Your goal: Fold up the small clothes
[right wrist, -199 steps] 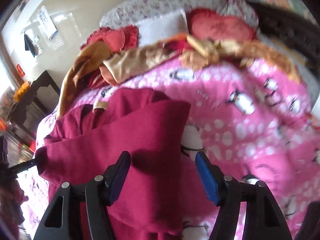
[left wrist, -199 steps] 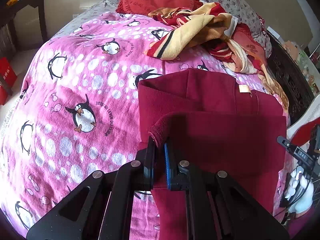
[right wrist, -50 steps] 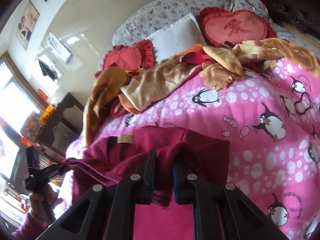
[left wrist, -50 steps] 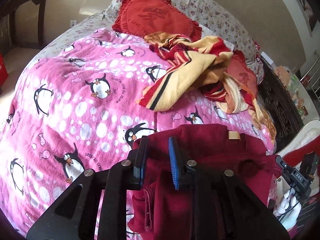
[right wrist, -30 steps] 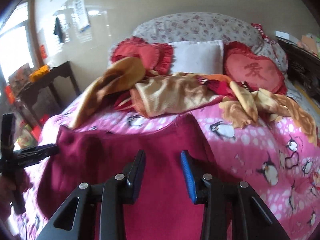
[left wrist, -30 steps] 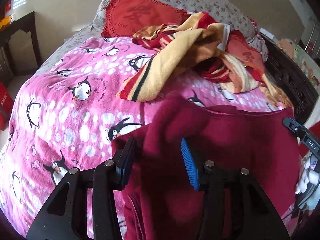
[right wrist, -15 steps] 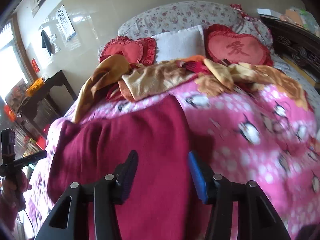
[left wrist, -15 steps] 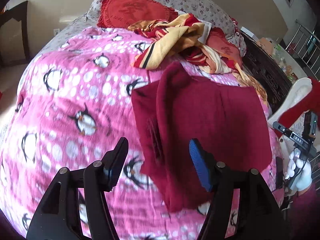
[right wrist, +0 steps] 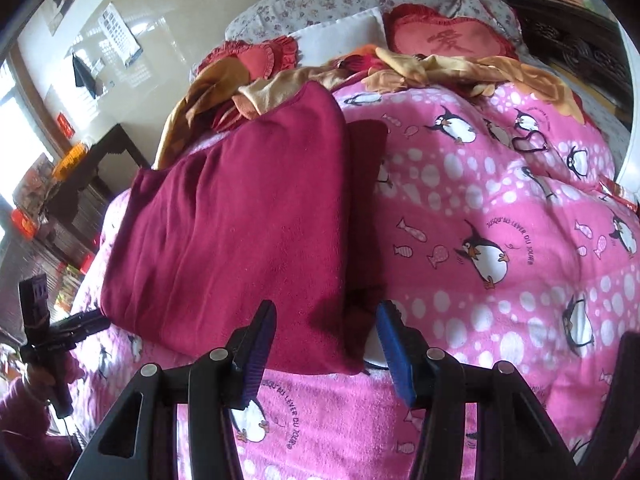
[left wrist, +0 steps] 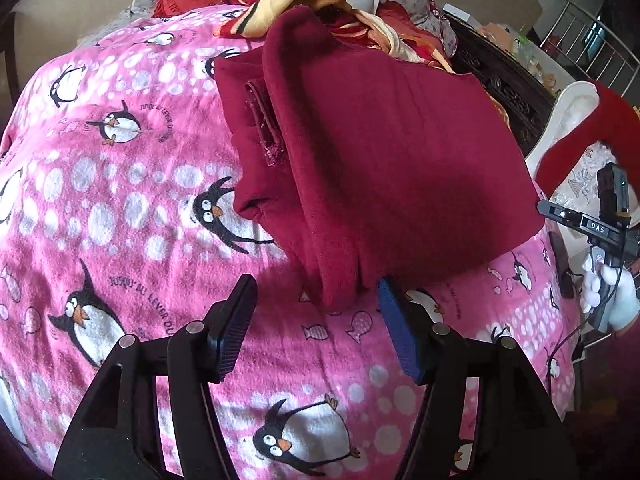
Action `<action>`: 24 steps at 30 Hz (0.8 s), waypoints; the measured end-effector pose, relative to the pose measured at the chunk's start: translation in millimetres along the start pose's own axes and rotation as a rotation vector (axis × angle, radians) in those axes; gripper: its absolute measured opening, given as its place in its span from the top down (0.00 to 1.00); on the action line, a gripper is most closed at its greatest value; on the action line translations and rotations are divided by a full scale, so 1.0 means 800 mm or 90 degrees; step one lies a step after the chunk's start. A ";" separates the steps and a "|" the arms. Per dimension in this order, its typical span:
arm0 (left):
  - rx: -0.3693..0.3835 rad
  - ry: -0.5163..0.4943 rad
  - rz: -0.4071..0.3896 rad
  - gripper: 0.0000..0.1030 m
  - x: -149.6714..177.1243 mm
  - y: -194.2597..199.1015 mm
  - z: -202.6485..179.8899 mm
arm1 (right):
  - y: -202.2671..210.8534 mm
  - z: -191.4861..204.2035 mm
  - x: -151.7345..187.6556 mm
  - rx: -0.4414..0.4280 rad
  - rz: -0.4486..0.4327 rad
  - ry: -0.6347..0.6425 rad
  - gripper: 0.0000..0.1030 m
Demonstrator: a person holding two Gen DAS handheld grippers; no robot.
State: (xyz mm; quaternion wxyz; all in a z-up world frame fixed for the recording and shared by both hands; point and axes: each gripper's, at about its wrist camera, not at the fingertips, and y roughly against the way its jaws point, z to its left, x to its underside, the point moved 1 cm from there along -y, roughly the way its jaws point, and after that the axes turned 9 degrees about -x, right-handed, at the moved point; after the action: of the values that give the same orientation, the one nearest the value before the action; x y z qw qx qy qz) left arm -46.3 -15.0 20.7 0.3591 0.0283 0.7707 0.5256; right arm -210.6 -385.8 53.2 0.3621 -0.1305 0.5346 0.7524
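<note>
A dark red fleece garment point(left wrist: 380, 152) lies folded into a thick rectangle on the pink penguin blanket point(left wrist: 120, 200). It also shows in the right wrist view point(right wrist: 240, 220). My left gripper point(left wrist: 316, 320) is open and empty, just short of the garment's near corner. My right gripper point(right wrist: 326, 340) is open and empty, its jaws on either side of the garment's near edge without gripping it. The right gripper also shows at the right edge of the left wrist view point(left wrist: 592, 228).
A heap of yellow and red clothes point(right wrist: 400, 68) lies behind the garment. Red heart cushions point(right wrist: 444, 38) and a white pillow point(right wrist: 344, 36) stand at the headboard. A dark carved bed frame point(left wrist: 504, 80) runs along one side. A dark side table point(right wrist: 100, 160) stands beside the bed.
Both grippers let go of the garment after folding it over. They have drawn back toward me and opened wider, and the garment now lies flat.
</note>
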 end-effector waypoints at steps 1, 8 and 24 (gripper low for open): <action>0.007 0.000 0.001 0.51 -0.002 -0.003 -0.001 | -0.004 -0.001 0.000 0.001 0.006 0.001 0.52; 0.018 -0.040 0.014 0.79 -0.009 -0.004 -0.018 | -0.024 0.000 -0.001 -0.022 0.011 -0.016 0.52; -0.009 -0.120 -0.015 0.93 -0.006 0.036 -0.021 | 0.026 0.011 0.012 -0.055 -0.034 -0.039 0.94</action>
State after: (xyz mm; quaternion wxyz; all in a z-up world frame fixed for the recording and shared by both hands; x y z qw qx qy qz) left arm -62.2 -17.2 50.1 0.4366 0.0659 0.7299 0.5218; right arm -229.7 -377.2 65.8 0.3920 -0.1373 0.4867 0.7685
